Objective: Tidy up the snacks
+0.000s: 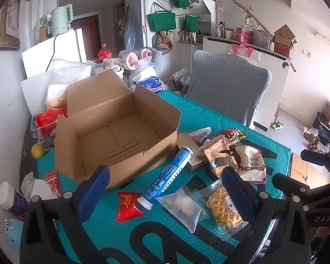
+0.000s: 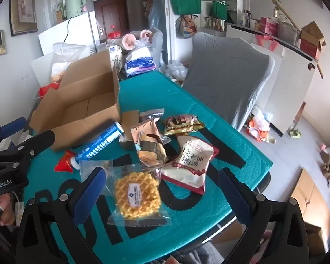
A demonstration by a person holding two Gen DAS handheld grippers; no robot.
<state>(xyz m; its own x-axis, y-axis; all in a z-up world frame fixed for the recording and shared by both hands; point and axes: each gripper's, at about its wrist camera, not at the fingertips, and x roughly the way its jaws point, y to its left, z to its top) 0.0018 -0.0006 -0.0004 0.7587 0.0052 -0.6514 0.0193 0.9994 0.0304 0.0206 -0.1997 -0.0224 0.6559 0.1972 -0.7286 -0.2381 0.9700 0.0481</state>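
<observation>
While both tools hang above the teal mat [image 1: 187,114], I see the open cardboard box [image 1: 112,132] standing empty at the mat's left side, its flaps raised. Snacks lie in a loose cluster just right of the box: a blue tube [image 1: 167,176] leaning against the box's near corner, a red packet [image 1: 127,206] beside its cap, a clear pouch [image 1: 184,206], a yellow waffle snack [image 2: 137,194] and a white-and-red bag [image 2: 192,160]. Bare mat runs along the far edge toward the grey chair [image 1: 228,88], and a strip of it stays free at the near edge, under my tools. Clutter crowds the box's left wall.

My left wrist view alone shows the box floor, a yellow ball [image 1: 37,150] and a white-capped bottle [image 1: 11,200] off the mat's left corner. My right wrist view alone shows the mat's right corner, the open floor beyond it, and fingers [image 2: 5,213] wrapped around the left tool's handle.

My left gripper [image 1: 165,189] tilts downward over the tube and the clear pouch, jaws spread wide, nothing between the pads. My right gripper [image 2: 162,189] tilts downward over the waffle snack, jaws likewise spread wide and empty, the pack lying flat on the mat beneath them.
</observation>
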